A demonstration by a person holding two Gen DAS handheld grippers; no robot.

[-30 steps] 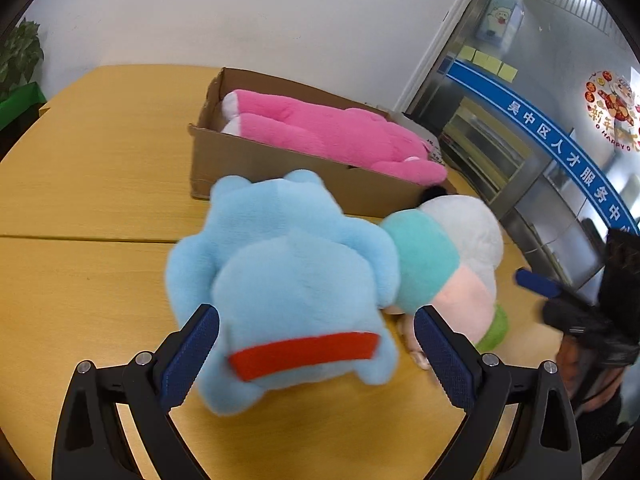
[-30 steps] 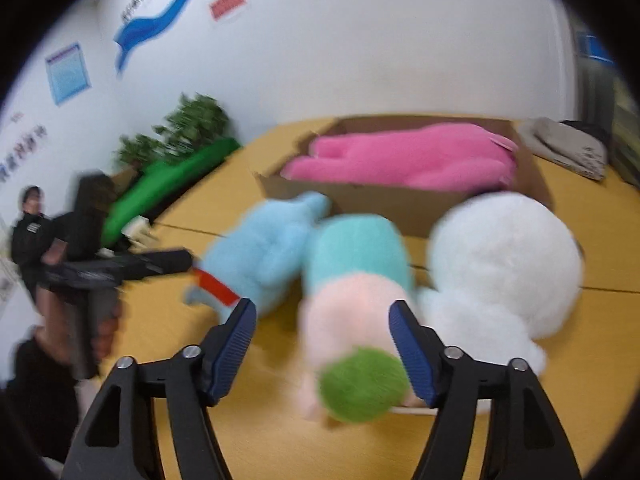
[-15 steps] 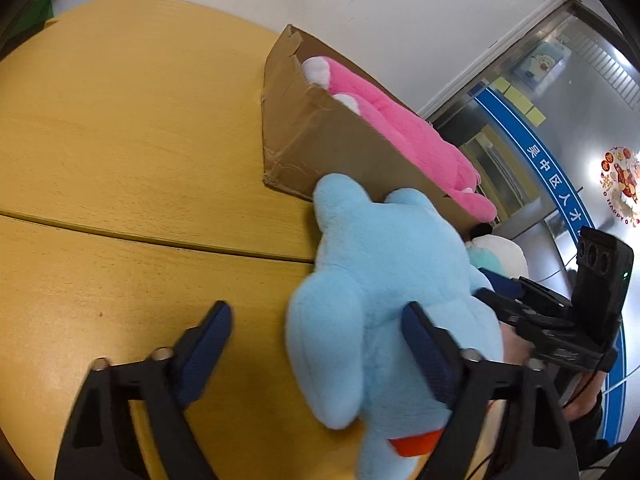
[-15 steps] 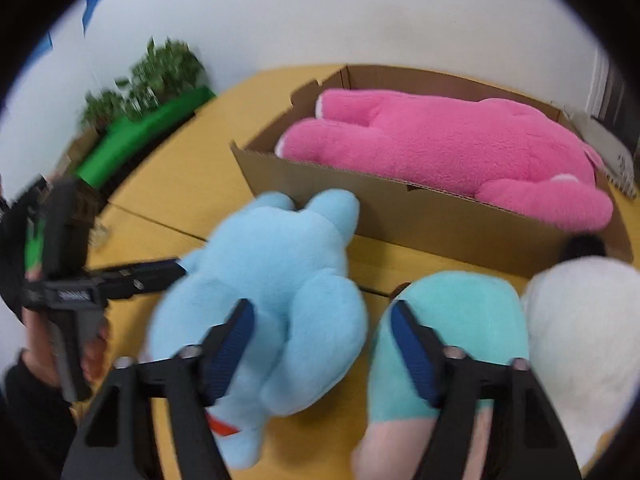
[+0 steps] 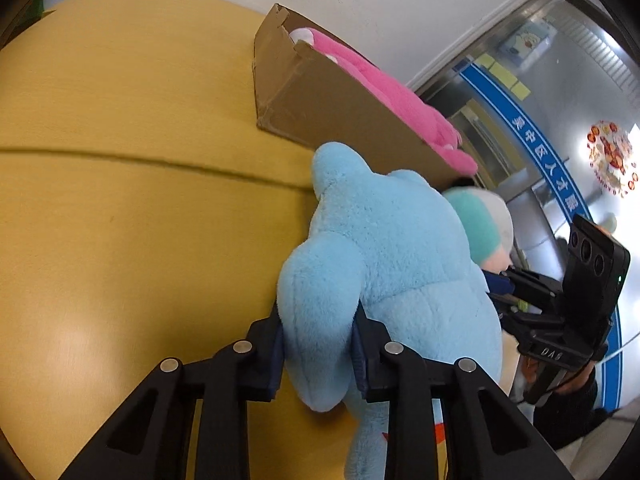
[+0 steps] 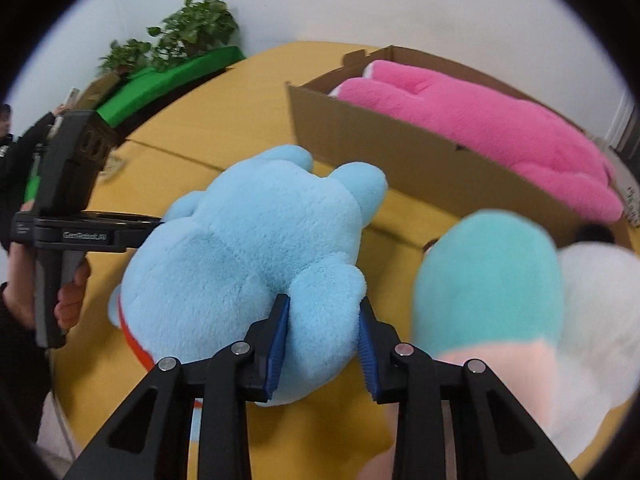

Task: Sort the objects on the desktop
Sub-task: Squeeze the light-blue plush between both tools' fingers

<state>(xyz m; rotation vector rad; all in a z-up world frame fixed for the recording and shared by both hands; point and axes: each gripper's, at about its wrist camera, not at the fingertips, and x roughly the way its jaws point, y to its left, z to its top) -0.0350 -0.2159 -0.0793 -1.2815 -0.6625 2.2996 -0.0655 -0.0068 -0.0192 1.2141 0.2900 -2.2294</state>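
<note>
A light blue plush toy (image 5: 384, 248) with a red band lies on the yellow table in front of a cardboard box (image 5: 340, 108). My left gripper (image 5: 318, 344) is shut on one of its limbs. My right gripper (image 6: 322, 332) is shut on another limb of the same blue plush (image 6: 256, 252), from the opposite side. The box (image 6: 380, 148) holds a pink plush (image 6: 480, 128), which also shows in the left wrist view (image 5: 384, 92). A teal, pink and white plush (image 6: 500, 300) lies right of the blue one.
The yellow table (image 5: 120, 220) has a seam across it. A green-covered bench and potted plants (image 6: 180, 40) stand beyond the table's far edge. A person stands at the far left (image 6: 8, 136). A glass door with a blue stripe (image 5: 540, 132) is behind.
Both grippers have closed on the blue plush's limbs; half a second ago both were open around it. The right gripper had shifted left from the teal plush to the blue one.
</note>
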